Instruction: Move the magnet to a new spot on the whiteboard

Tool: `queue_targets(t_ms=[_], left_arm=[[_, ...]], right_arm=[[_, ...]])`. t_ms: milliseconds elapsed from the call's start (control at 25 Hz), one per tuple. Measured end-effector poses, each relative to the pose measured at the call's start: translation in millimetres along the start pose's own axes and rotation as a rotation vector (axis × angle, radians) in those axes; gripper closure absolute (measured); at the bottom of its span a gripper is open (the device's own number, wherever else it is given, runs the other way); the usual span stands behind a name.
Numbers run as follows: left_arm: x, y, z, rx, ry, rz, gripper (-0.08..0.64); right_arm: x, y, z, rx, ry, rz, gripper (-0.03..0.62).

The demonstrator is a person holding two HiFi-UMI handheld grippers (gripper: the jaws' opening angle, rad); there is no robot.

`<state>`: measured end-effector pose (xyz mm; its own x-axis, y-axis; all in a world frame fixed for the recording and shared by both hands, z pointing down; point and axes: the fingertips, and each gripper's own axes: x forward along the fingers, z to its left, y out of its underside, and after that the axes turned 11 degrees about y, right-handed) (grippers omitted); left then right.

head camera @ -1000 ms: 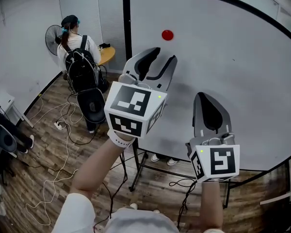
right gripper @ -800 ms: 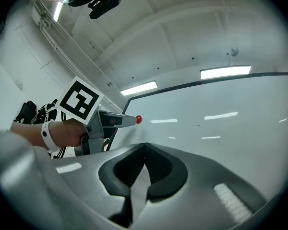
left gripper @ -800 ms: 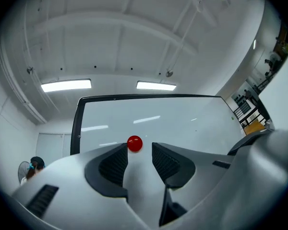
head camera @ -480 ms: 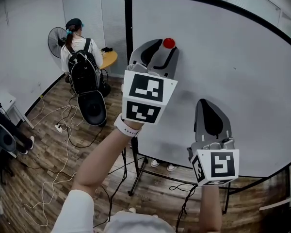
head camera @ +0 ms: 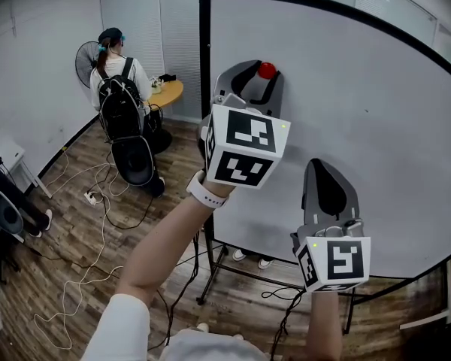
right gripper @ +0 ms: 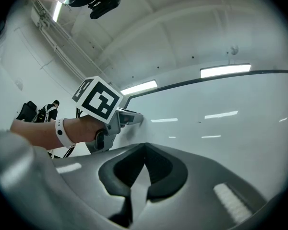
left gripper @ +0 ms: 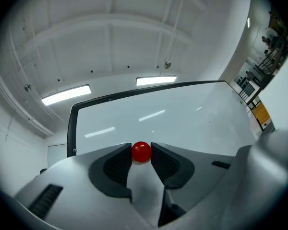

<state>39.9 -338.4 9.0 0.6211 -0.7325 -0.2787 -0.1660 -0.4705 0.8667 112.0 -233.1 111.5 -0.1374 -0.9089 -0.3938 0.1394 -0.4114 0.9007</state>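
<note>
Head view: L gripper [head camera: 263,77] is up at the whiteboard [head camera: 376,126], but its marker cube covers the jaw roots and hand, so only the tips and the top of the red magnet [head camera: 267,71] show. Grip is hard to judge there. Board's R side and bottom edge are cut off by the frame.

L gripper view settles it: magnet [left gripper: 141,152] sits right between the tips, which touch it on both sides. Jaws have just been closing and now pinch it. Magnet is on the board face, near the 11 o'clock corner.

R gripper [head camera: 321,165] is at 5 o'clock from the L one, well apart, near the board. R gripper view: jaws pressed together w/ nothing between. That view also shows the L cube and a white wristband [right gripper: 62,132] at 9 o'clock.

Only the head view shows the room: seated person w/ backpack [head camera: 120,89] at 10 o'clock, fan [head camera: 85,60], round table [head camera: 169,90], floor cables [head camera: 98,201].

Cubes bear black-white square patterns.
</note>
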Motion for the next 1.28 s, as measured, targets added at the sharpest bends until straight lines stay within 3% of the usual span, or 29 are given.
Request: queue_targets(t_ms=[720, 1280], left_arm=[[-18, -10, -2, -0.080, 0.064, -0.050, 0.439], [-97, 32, -27, -0.129, 0.092, -0.045, 0.439]], right_arm=[[-10, -6, 2, 0.009, 0.012, 0.006, 0.592], [-40, 6, 18, -0.033, 0.044, 0.035, 0.592]])
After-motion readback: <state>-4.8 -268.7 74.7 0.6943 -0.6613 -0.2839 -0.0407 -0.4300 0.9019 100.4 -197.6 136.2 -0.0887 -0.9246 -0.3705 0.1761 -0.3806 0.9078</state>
